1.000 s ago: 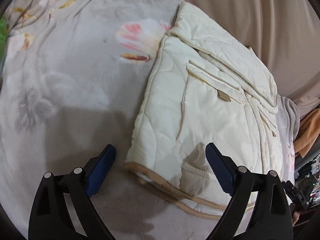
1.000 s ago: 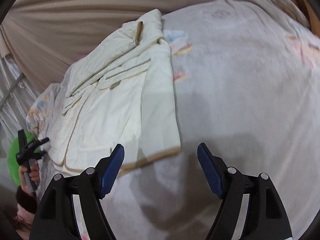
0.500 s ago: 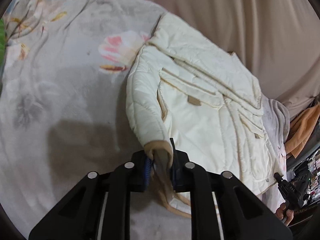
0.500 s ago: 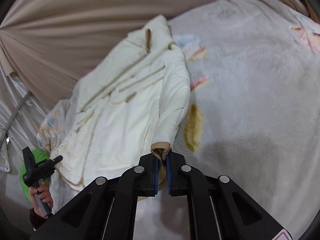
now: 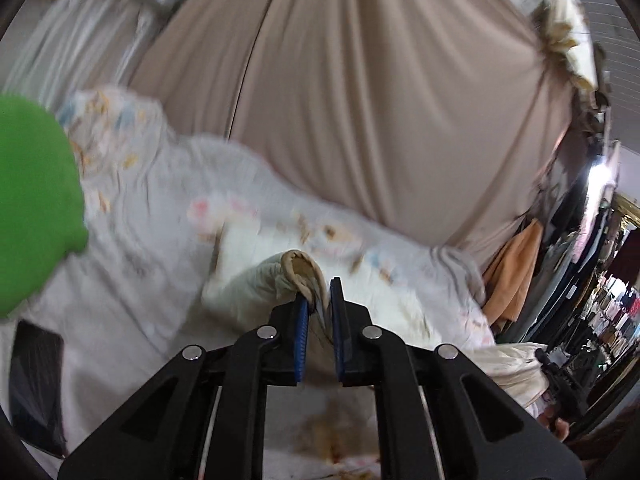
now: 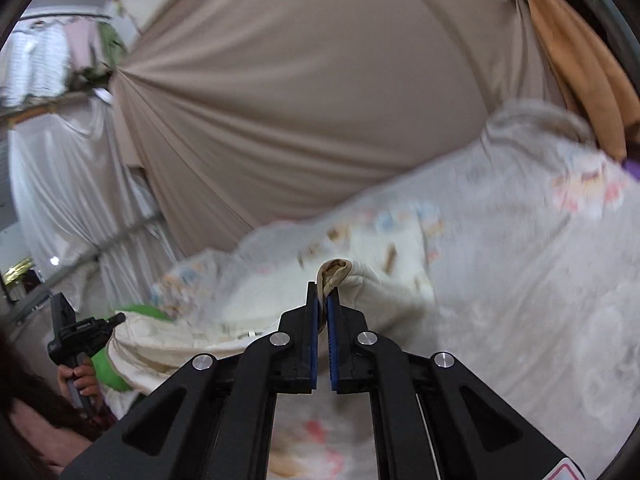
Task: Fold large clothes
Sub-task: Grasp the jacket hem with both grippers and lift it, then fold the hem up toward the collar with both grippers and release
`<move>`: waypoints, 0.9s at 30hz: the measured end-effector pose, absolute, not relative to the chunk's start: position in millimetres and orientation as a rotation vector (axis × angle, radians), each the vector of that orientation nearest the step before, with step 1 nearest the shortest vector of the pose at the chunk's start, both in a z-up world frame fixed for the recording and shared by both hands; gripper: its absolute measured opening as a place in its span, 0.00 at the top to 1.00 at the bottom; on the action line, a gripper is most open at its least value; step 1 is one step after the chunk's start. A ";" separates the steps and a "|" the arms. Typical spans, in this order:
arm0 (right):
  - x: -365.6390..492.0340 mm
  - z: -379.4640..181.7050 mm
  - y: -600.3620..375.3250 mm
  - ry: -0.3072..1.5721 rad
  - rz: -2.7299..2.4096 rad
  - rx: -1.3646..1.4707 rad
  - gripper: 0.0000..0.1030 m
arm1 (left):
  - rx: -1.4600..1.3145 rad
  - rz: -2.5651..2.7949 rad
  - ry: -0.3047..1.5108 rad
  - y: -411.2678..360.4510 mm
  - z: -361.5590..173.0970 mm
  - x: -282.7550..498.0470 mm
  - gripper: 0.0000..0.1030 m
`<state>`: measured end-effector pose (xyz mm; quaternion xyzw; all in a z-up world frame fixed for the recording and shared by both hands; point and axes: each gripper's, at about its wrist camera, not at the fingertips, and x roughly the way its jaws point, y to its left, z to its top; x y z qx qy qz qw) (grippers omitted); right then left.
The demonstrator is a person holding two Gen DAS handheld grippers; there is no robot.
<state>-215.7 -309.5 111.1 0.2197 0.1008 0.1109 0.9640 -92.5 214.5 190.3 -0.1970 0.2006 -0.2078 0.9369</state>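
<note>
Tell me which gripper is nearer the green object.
Left. The green object looms close beside the left gripper; the right gripper sits across the jacket from it, both shut on its hem.

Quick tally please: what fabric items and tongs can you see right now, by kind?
Cream jacket: 1
Floral blanket: 1
Beige backdrop cloth: 1
Orange cloth: 1
Tongs, both shut on jacket hem: 2, left tongs, right tongs
Total: 6

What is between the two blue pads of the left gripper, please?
The tan-trimmed hem of the cream jacket sits pinched between the pads of the left gripper; the left wrist view shows it.
</note>
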 end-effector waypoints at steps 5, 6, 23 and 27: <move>-209.9 146.9 -302.5 0.063 0.257 0.397 0.96 | -0.325 -0.379 0.358 195.9 206.8 -64.8 0.90; -196.9 146.6 -301.6 0.069 0.246 0.389 0.96 | -0.322 -0.365 0.381 191.4 202.4 -46.8 0.90; 41.1 75.9 -330.3 0.410 0.051 0.501 0.96 | -0.136 -0.089 0.744 132.2 77.0 181.6 0.90; 75.2 51.2 -336.3 0.495 0.010 0.510 0.96 | -0.100 -0.059 0.793 126.1 50.6 203.8 0.88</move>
